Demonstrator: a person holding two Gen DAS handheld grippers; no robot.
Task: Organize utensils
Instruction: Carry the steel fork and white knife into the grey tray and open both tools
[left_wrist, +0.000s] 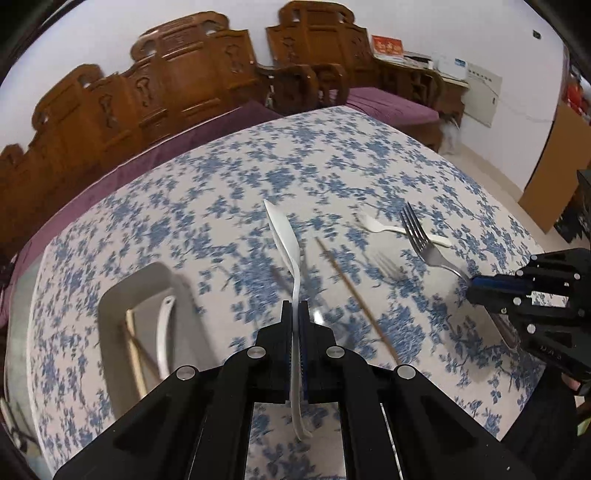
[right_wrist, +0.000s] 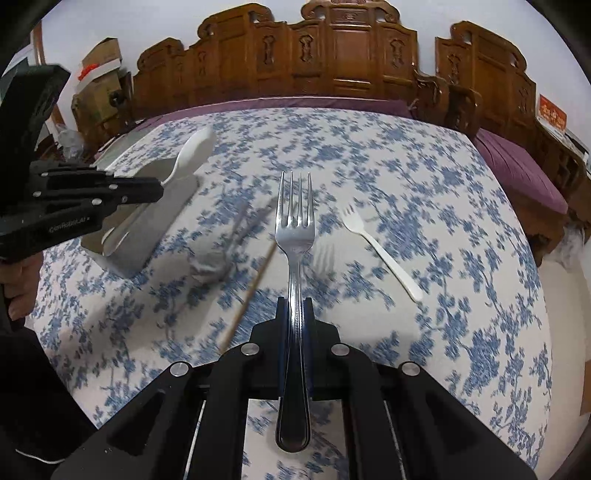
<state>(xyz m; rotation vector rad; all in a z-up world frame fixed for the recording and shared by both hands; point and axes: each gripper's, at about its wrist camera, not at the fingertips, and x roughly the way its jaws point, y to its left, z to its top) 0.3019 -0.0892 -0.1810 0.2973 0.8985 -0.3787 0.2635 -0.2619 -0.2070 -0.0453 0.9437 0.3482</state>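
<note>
The left gripper (left_wrist: 294, 308) has its fingers clamped on a white spoon (left_wrist: 286, 236), bowl toward 12 o'clock above the counter (left_wrist: 229, 173). The right gripper (right_wrist: 295, 306) clamps a metal fork (right_wrist: 295, 225), tines toward 12 o'clock.

The left claw (left_wrist: 295, 314) is built of matte black plastic — two angular link arms are joined by round silver pins, and the inner faces of its fingers (left_wrist: 304, 332) are lined with ribbed blue pads. The same black frame, silver pins and blue lining are seen on the right claw (right_wrist: 295, 314). White lettering is printed on the side of the left claw's body, and small silver screws are set along its flank. A hand (right_wrist: 16, 284) is seen below it, and a dark sleeve edged with a thin white line.
</note>
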